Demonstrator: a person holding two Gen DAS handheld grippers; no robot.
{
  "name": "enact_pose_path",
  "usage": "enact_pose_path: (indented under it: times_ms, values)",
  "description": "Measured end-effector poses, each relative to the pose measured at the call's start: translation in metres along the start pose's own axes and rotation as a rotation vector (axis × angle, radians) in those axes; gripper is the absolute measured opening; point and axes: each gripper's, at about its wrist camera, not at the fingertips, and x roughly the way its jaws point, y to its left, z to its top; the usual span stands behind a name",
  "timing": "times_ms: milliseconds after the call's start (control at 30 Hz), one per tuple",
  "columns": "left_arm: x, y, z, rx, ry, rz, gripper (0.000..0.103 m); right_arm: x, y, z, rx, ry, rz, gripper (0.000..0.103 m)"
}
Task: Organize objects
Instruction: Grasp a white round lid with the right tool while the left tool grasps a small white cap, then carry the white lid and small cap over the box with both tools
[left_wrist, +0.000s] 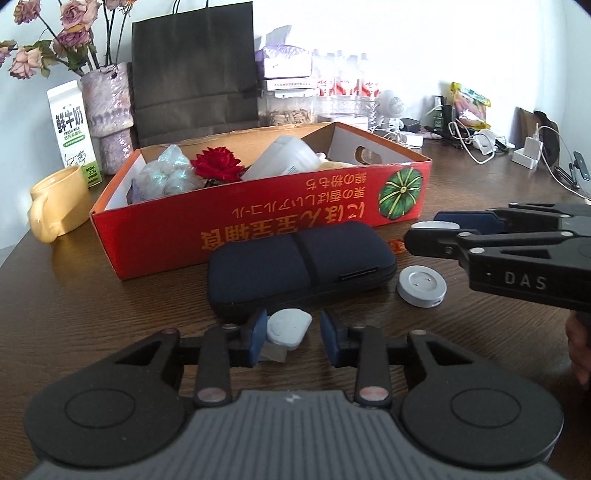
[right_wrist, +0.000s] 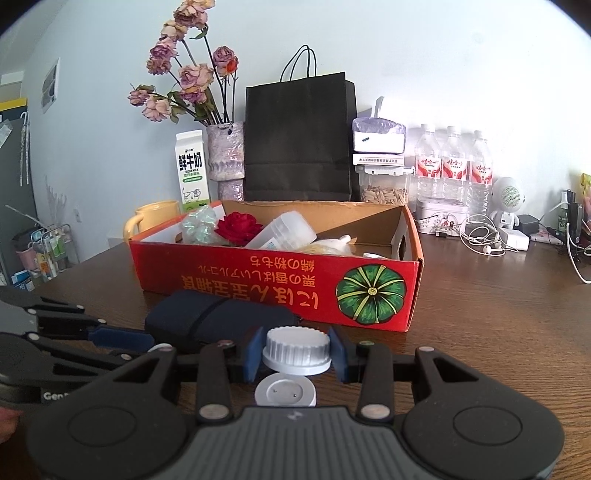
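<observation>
My left gripper is low over the wooden table, jaws partly apart around a small white rounded block. The left pad is against the block and a slim gap shows at the right pad. My right gripper is shut on a white ribbed cap, held just above a round grey disc that lies on the table. In the left wrist view the right gripper comes in from the right, above that disc. A dark blue zip case lies in front of the red cardboard box, which holds a red flower and a clear container.
A yellow mug, a milk carton, a vase of dried roses and a black paper bag stand behind and left of the box. Water bottles, cables and chargers crowd the back right. A hand shows at the right edge.
</observation>
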Motion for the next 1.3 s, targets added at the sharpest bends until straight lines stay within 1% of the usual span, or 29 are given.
enact_pose_path:
  times_ms: [233, 300, 367, 867, 1300]
  values:
    - [0.008, 0.001, 0.001, -0.032, 0.025, -0.007, 0.034, -0.001, 0.001, 0.000, -0.003, -0.001, 0.003, 0.037]
    - [0.009, 0.002, 0.000, -0.043, 0.021, -0.005, 0.029, -0.001, 0.001, 0.000, -0.004, -0.002, 0.003, 0.037]
    - [0.008, 0.003, 0.000, -0.053, 0.018, -0.006, 0.029, -0.001, 0.001, 0.000, -0.003, -0.002, 0.003, 0.037]
    - [-0.009, 0.002, 0.000, -0.063, -0.027, -0.020, 0.029, -0.002, 0.002, 0.001, 0.000, -0.012, -0.002, 0.037]
    - [-0.029, 0.010, 0.009, -0.081, -0.097, -0.038, 0.029, -0.007, 0.005, 0.001, -0.015, -0.050, -0.033, 0.037]
